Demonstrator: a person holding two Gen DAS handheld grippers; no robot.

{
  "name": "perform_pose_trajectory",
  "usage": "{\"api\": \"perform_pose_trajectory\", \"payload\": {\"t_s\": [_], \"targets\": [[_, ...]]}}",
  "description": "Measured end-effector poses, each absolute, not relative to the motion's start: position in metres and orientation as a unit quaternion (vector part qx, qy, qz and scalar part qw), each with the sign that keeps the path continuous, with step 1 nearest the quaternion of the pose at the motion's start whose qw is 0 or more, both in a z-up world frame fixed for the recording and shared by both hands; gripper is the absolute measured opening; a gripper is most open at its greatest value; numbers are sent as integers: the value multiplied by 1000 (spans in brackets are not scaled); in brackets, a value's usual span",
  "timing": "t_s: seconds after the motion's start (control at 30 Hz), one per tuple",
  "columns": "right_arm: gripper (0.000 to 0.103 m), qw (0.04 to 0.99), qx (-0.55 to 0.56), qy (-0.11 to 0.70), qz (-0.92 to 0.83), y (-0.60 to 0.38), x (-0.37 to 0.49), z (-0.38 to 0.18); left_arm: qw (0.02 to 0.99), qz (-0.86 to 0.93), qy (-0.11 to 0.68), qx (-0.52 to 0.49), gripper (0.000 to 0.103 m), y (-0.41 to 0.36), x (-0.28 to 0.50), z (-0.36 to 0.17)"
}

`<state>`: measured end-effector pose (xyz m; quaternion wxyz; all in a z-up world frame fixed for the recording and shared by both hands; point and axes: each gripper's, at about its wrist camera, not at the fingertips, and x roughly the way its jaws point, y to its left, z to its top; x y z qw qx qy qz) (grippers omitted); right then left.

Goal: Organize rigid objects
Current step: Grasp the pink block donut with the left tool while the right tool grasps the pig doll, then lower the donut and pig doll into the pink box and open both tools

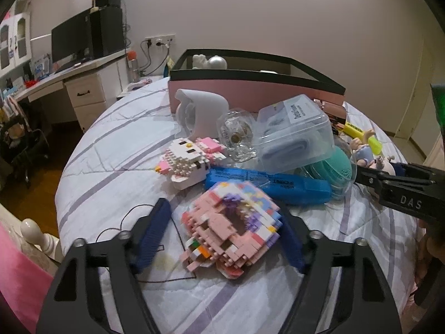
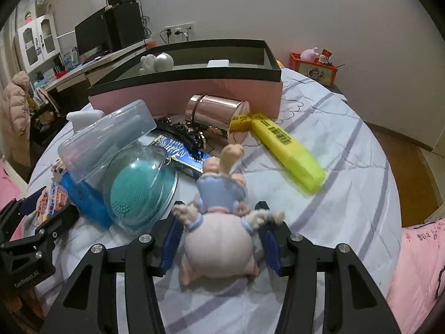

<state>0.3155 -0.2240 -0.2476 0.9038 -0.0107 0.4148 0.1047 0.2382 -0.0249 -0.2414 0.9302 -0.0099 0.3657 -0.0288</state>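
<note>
A pink and pastel block-built figure lies on the striped bedspread between the blue pads of my left gripper. The right pad touches it and the left pad stands a little clear, so the gripper is open. A pig doll in a blue dress lies on its back between the pads of my right gripper. Those pads sit close beside its head with thin gaps, and its arms rest over the fingertips. The pink storage box with a black rim stands behind the clutter.
On the bed lie a white cat block figure, a blue marker-shaped case, a clear plastic box, a teal brush under a clear dome, a yellow highlighter case and a rose-gold tin. A desk stands far left.
</note>
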Motion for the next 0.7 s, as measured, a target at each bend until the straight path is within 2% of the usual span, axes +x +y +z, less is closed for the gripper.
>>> {"api": "perform_pose_trajectory", "payload": {"t_s": [0.03, 0.37, 0.7], "targets": [[52, 905, -10, 412, 106, -224, 317, -247, 931, -34, 363, -9, 63, -26, 238, -241], [50, 911, 2, 398, 105, -228, 306, -237, 941, -47, 336, 8, 63, -37, 230, -218], [51, 938, 4, 327, 115, -223, 283, -181, 953, -60, 296, 2, 63, -40, 240, -172]]}}
